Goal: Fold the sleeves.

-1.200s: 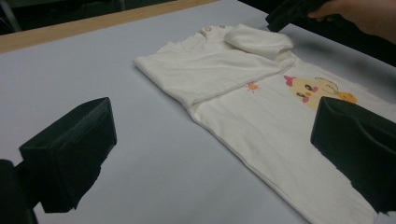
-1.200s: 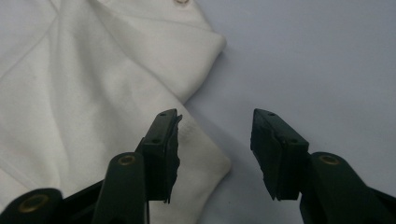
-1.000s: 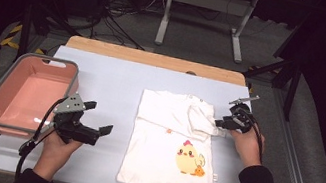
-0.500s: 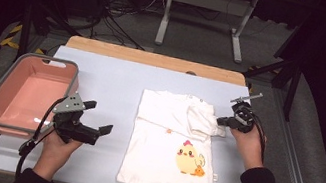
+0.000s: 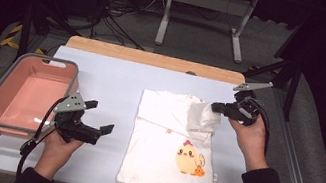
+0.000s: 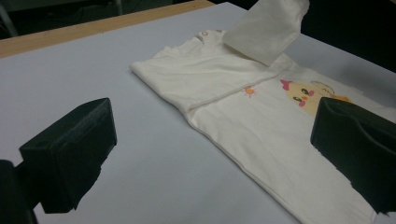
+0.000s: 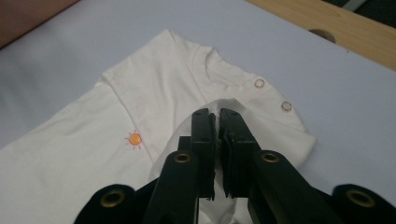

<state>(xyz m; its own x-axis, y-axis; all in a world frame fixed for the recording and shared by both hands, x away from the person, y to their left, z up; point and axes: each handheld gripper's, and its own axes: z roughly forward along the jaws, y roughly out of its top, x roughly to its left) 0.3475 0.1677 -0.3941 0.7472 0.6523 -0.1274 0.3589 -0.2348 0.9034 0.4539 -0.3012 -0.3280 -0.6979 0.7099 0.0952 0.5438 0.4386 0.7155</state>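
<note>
Folding looks partly done: one sleeve of the white T-shirt (image 5: 171,149) already lies tucked in at 9 o'clock, the body fold remains; the left tongs (image 5: 93,127) hover released over the tabletop (image 5: 103,76), well apart from it. At 3 o'clock the right tongs (image 5: 216,107) have just clenched on the other sleeve (image 5: 201,116), lifting it.

High view: fixed above my side of the desk (image 5: 117,78), facing forward and down — far enough to take in the whole top. Left gripper view: rides my left hand-held gripper (image 6: 210,149), low and near, looking across the white shirt (image 6: 261,135). Right gripper view: close over the shirt's collar — the shirt is shared by all three views.
</note>
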